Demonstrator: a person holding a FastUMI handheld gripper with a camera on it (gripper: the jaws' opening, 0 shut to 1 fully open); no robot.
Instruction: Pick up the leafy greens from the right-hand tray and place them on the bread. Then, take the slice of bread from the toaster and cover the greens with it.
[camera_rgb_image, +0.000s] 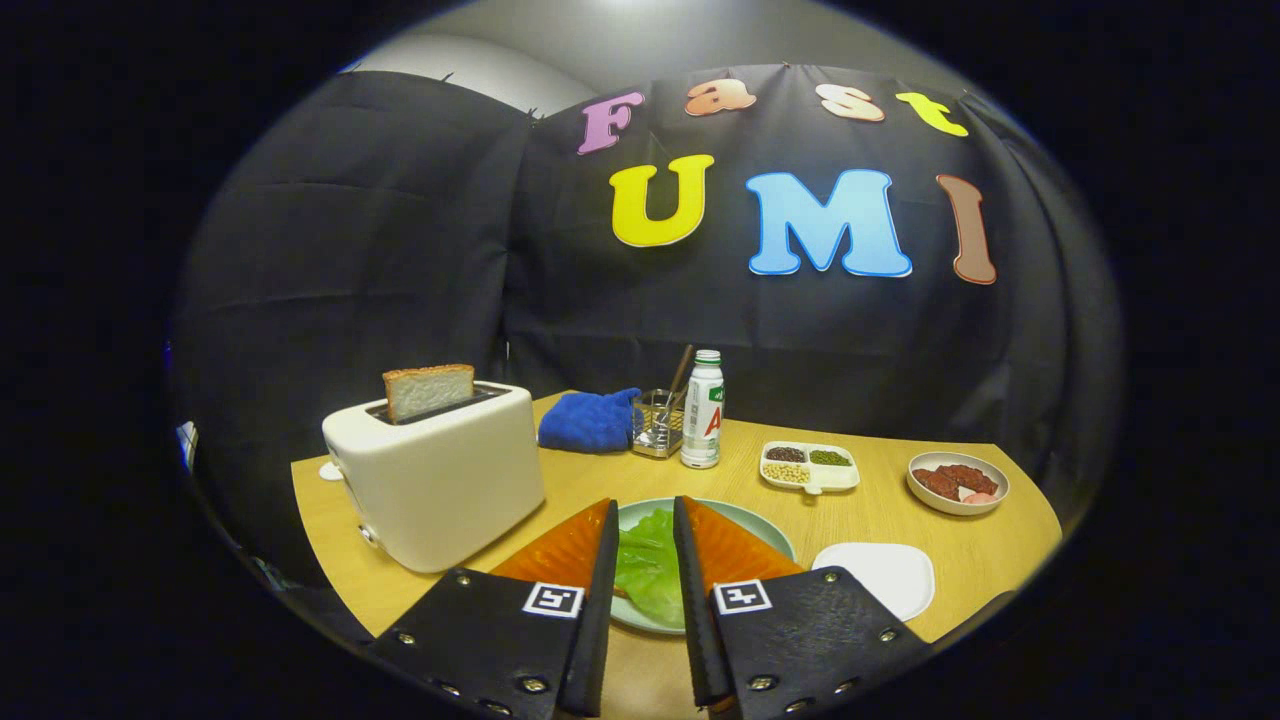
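You have a light wood counter (560, 480) before you. On its left stands a cream toaster (440, 475), with a small white disc (331, 470) just behind it. At the far side lie a blue cloth (592, 420), a wire caddy (658, 422) and a white bottle (703, 410). Right of these sit a divided dish of beans (809, 467) and a bowl of meat (957, 482). Nearest you rest a green plate (765, 530) and, to its right, a white tray (880, 575).
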